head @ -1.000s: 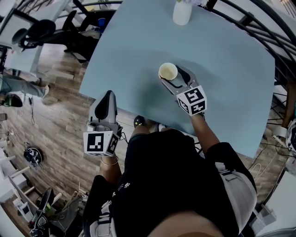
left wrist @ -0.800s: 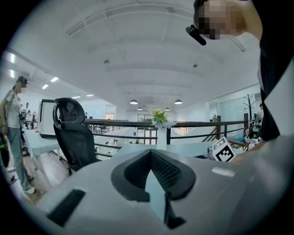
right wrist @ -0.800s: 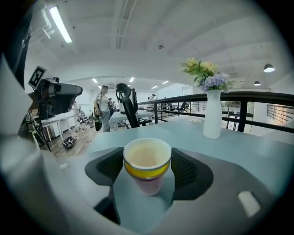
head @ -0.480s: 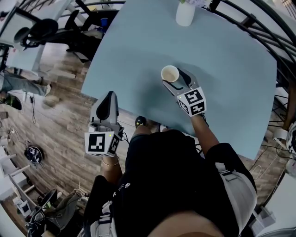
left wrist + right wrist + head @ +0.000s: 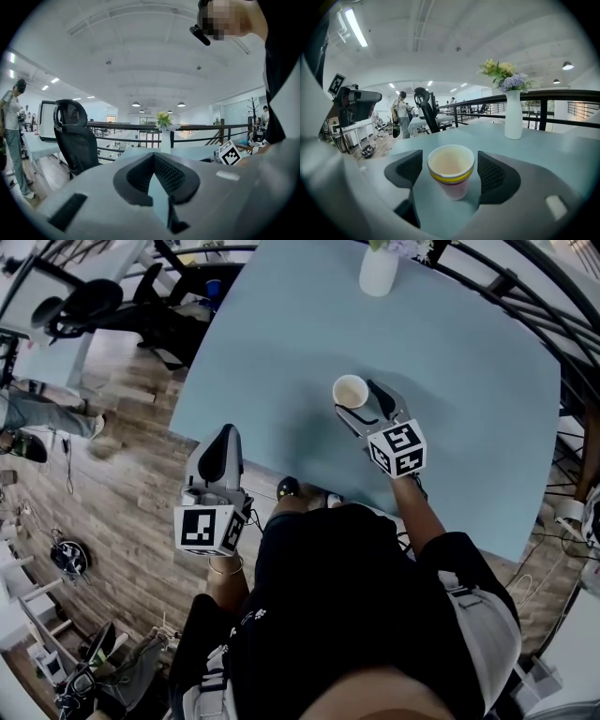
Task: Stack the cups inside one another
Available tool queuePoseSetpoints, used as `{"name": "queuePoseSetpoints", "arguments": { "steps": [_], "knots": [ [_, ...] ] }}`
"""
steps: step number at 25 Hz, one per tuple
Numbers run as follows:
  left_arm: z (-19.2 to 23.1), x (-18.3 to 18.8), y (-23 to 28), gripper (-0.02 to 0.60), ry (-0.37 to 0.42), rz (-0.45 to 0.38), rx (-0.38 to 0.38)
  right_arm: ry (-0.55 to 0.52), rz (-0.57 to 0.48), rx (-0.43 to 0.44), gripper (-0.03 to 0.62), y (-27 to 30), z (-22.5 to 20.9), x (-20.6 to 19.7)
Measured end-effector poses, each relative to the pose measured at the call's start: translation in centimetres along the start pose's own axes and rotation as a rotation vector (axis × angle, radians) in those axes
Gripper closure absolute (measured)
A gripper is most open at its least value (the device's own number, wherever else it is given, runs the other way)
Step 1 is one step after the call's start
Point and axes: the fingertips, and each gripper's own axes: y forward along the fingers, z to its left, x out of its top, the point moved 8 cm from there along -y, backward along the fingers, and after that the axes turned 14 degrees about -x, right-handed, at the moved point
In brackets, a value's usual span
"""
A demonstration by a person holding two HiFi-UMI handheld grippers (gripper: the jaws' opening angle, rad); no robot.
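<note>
A paper cup (image 5: pixel 451 176) stands upright on the pale blue, matte surface (image 5: pixel 450 381), near its front edge. The cup tapers downward, with a rolled rim, a cream inside, a yellow band just under the rim and a pinkish wall below that. It sits between the jaws of the right tool (image 5: pixel 359 401), whose dark pads (image 5: pixel 491 172) carry a fine dotted texture. The jaws have just been opening and now stand wide, with a sliver of surface showing on each side of the cup, so nothing is gripped.

The left tool (image 5: pixel 223 444), smooth grey plastic with the same black pads, has its jaws meeting at the tips with nothing between them. It is held off the surface's left edge, over a wood-plank floor (image 5: pixel 122 502).

From the head view the cup is only a round pale mouth – its coloured bands and taper show in the right gripper view alone, as do the gaps beside it. That view also shows the white, narrow-necked vase (image 5: pixel 513 115) side-on with yellow and lilac flowers, where the head view gives just its top at the far edge. The left gripper view adds a black mesh office chair (image 5: pixel 75 136) and a dark railing (image 5: pixel 197 127) – and catches the right tool's marker cube (image 5: pixel 230 152) at its right.
</note>
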Motion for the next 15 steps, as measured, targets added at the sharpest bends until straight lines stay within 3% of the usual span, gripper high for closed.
{"name": "queuePoseSetpoints", "arguments": {
  "steps": [8,12,15],
  "knots": [
    [1.7,0.5,0.2,0.592,0.0,0.001,-0.054,0.081,-0.134,-0.043,0.234,-2.1,0.6,3.3],
    [2.6,0.6,0.4,0.592,0.005,0.011,-0.076,0.092,-0.204,-0.08,0.288,-3.1,0.6,5.1],
    [2.9,1.1,0.7,0.592,0.018,0.008,-0.099,0.116,-0.277,-0.115,0.372,-4.3,0.7,6.3]
  ]
}}
